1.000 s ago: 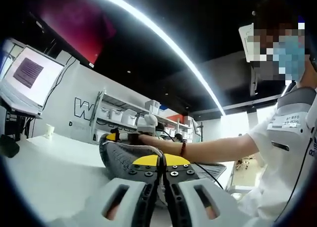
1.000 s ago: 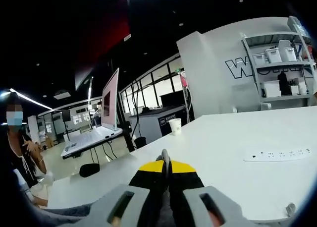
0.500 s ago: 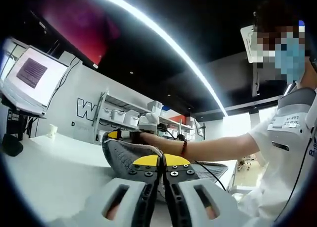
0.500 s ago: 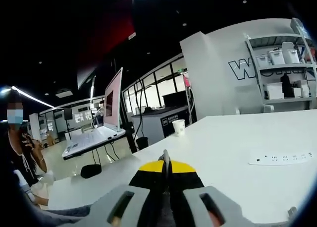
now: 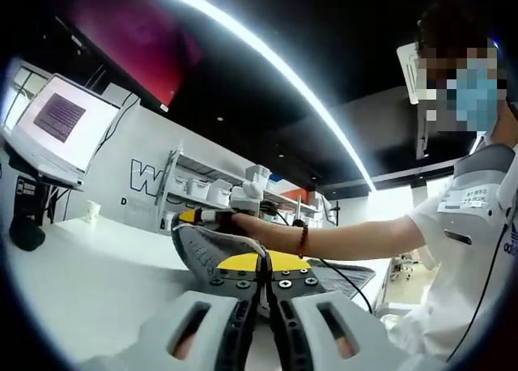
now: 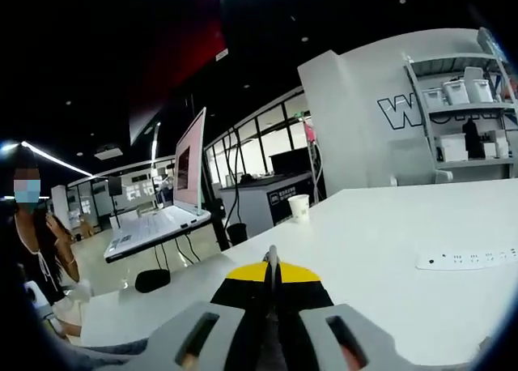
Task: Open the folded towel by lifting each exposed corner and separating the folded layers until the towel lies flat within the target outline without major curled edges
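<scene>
The grey towel (image 5: 212,248) hangs lifted above the white table (image 5: 89,266), stretched between both grippers. My left gripper (image 5: 265,266) is shut on its near edge, and fabric bunches just behind the yellow jaw tips. In the left gripper view a person's hand carries my right gripper (image 5: 193,216) at the towel's far upper corner, shut on it. In the right gripper view my right gripper (image 6: 271,267) has its jaws pressed together with dark cloth between them. A grey strip of towel (image 6: 105,354) trails off to the lower left.
An open laptop (image 6: 174,194), a paper cup (image 6: 299,206) and a white power strip (image 6: 469,257) sit on the table (image 6: 380,241). Shelves with white bins (image 5: 206,189) line the far wall. The person's outstretched arm (image 5: 356,240) crosses the left gripper view. Another person (image 6: 32,233) stands at the left.
Both views have drifted slightly with the hands. The towel stays gripped and raised between the two grippers, and nothing was let go.
</scene>
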